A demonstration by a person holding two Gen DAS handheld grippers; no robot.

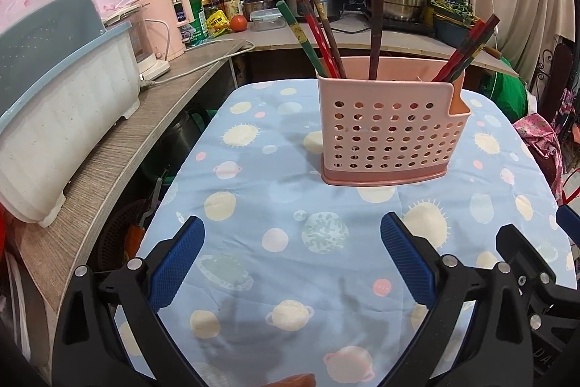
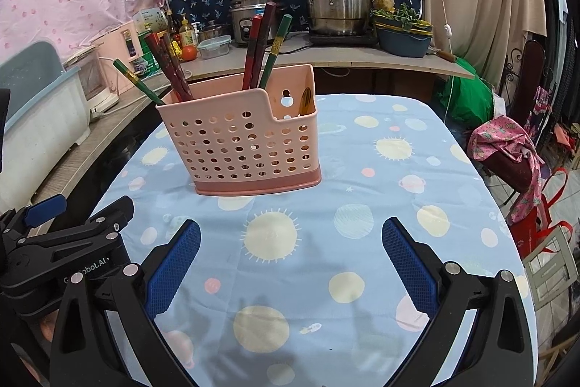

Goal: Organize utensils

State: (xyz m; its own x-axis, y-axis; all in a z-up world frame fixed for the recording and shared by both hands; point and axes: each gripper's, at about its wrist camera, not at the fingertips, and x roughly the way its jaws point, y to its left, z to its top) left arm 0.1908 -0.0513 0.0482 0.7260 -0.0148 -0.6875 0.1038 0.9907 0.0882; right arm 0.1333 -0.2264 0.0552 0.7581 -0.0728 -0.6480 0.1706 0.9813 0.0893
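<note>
Covering the whole tabletop, a pale blue tablecloth printed with yellow suns and ringed planets is the largest thing in both views. On it, toward the far edge and roughly midway between the left and right edges, stands a pink perforated plastic utensil holder with a darker pink base, upright, its holed front wall facing the cameras.

Several long chopsticks stand tilted inside the holder. A leaning bunch of green, red and brown chopsticks occupies the left end, one dark brown chopstick rises nearly upright near the middle, and a cluster of red and dark chopsticks leans out at the right end. In the right wrist view a small yellowish utensil shows through the notched, lower end of the holder; what it is cannot be told.

Near the close edge of the tabletop, the left gripper and the right gripper hover above bare cloth, side by side, each with its blue-padded jaws spread wide and grasping nothing, well apart from the holder.
</note>
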